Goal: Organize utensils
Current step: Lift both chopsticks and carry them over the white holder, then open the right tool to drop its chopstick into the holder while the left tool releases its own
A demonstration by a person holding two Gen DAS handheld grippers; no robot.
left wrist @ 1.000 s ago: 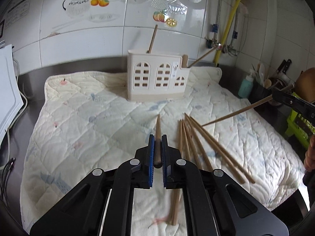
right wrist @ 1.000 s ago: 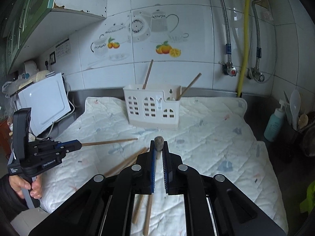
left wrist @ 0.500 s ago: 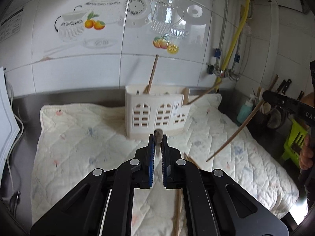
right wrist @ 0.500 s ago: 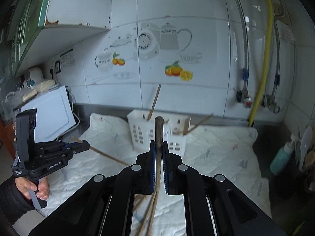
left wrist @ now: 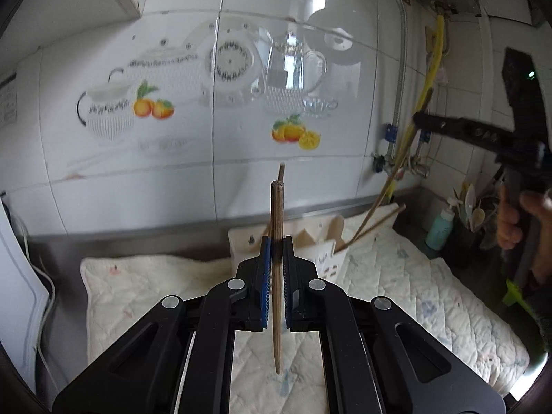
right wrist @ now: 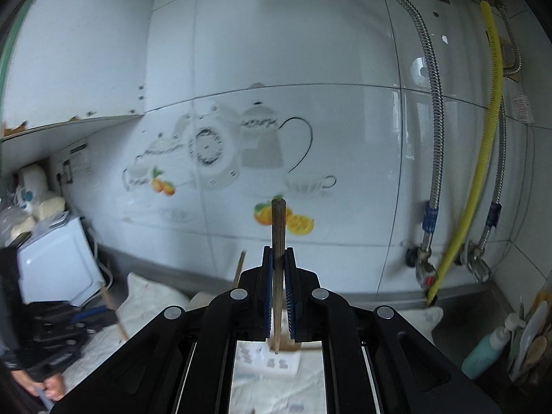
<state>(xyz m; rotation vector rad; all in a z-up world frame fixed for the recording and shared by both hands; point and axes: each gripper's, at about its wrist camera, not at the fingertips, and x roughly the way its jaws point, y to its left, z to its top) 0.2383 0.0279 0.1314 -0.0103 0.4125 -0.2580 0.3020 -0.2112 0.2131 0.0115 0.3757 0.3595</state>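
My left gripper [left wrist: 276, 241] is shut on a wooden chopstick [left wrist: 277, 207] that stands nearly upright, its lower tip hanging above the quilted cloth [left wrist: 414, 293]. The white utensil holder [left wrist: 321, 252] lies just behind it, with chopsticks leaning out of it. My right gripper [right wrist: 278, 253] is shut on another chopstick [right wrist: 278, 227], also upright, with the holder [right wrist: 269, 358] right below it. In the left wrist view the right gripper [left wrist: 422, 119] hangs high at the right with its chopstick [left wrist: 396, 179] slanting down toward the holder. In the right wrist view the left gripper [right wrist: 89, 315] shows blurred at lower left.
A white appliance [right wrist: 51, 265] stands at the left end of the counter. A teal bottle [right wrist: 486, 348] and a pot of spoons [left wrist: 472, 214] sit at the right. A yellow hose [right wrist: 483, 172] and metal pipes run down the tiled wall behind.
Both grippers have risen off the cloth and come closer to the holder. Each chopstick has swung from pointing forward to standing nearly upright. The loose chopsticks on the cloth have dropped out of view.
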